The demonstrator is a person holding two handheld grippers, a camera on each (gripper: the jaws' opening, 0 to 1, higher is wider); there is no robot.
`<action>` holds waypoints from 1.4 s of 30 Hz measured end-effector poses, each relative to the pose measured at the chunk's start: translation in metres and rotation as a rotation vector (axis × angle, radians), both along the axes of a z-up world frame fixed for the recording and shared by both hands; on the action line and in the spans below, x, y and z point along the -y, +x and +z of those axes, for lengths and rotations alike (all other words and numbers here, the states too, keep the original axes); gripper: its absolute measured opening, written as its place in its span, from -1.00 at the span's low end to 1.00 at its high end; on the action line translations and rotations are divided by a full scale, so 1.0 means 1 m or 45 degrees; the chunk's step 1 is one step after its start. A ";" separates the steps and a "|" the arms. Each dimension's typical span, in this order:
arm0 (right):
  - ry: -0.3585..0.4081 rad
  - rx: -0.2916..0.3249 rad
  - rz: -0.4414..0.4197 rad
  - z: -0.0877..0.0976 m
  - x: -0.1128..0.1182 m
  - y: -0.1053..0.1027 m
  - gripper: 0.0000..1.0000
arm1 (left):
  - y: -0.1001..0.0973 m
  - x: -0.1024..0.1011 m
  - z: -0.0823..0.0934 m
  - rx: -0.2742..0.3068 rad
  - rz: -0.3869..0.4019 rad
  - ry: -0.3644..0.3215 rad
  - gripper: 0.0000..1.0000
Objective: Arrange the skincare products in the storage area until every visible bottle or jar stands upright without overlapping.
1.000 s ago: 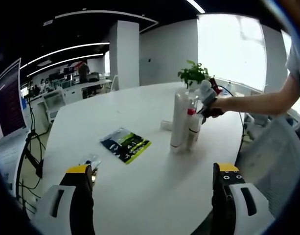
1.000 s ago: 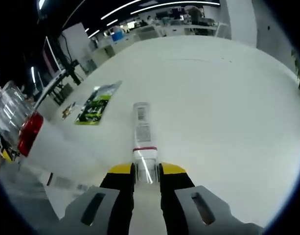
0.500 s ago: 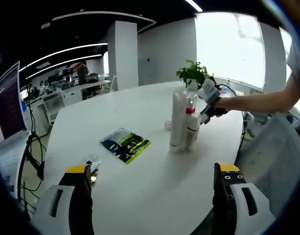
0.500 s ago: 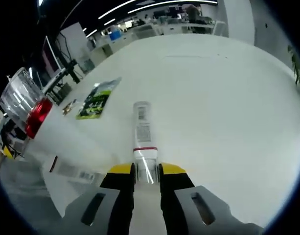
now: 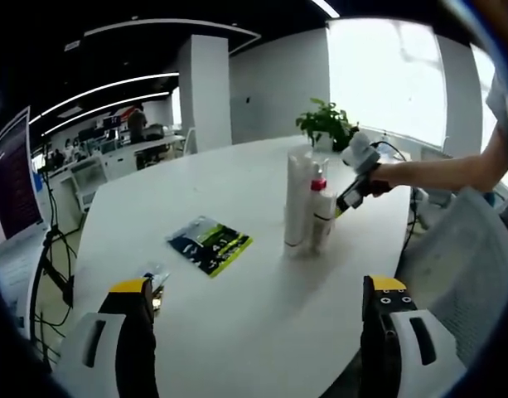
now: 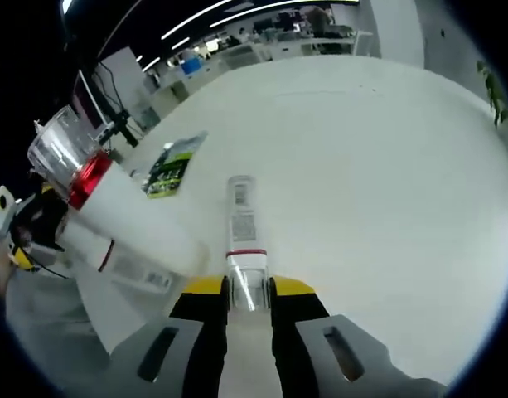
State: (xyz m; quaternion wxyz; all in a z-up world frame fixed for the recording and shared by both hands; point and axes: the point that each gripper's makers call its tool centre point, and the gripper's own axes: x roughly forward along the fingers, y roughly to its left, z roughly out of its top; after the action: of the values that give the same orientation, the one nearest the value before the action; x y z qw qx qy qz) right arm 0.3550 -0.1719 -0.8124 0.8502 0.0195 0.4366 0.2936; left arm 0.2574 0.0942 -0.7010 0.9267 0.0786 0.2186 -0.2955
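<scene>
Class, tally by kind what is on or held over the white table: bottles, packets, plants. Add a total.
Bottles: 3 (tall bottle, red-collared bottle, held bottle in the right gripper)
Packets: 2 (green packet, small packet)
Plants: 1 (plant)
Total: 6

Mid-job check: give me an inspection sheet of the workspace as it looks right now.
Surface: white table, mostly bare.
Job's things: two white bottles upright, side by side; white tube in the right gripper.
Clutter: green sachet; small packet near the edge.
Grippers: left gripper open, holding nothing; right gripper shut on the tube.
Cables: black leads on a stand beside the table.
Surroundings: potted plant, open office.
</scene>
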 end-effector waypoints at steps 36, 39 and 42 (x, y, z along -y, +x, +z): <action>0.252 0.002 -0.160 0.022 0.027 -0.042 -0.63 | -0.004 0.005 -0.001 0.009 -0.035 0.043 0.98; 0.252 0.020 -0.157 0.026 0.027 -0.046 -0.63 | -0.004 0.006 -0.001 0.010 -0.037 0.039 0.98; 0.261 0.045 -0.152 0.033 0.025 -0.050 -0.63 | -0.004 0.005 -0.002 0.007 -0.038 0.045 0.98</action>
State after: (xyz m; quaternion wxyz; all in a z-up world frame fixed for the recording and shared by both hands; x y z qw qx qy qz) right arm 0.3053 -0.1972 -0.7796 0.8673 0.1270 0.3874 0.2857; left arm 0.2536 0.0893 -0.7027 0.9212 0.0989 0.2201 -0.3051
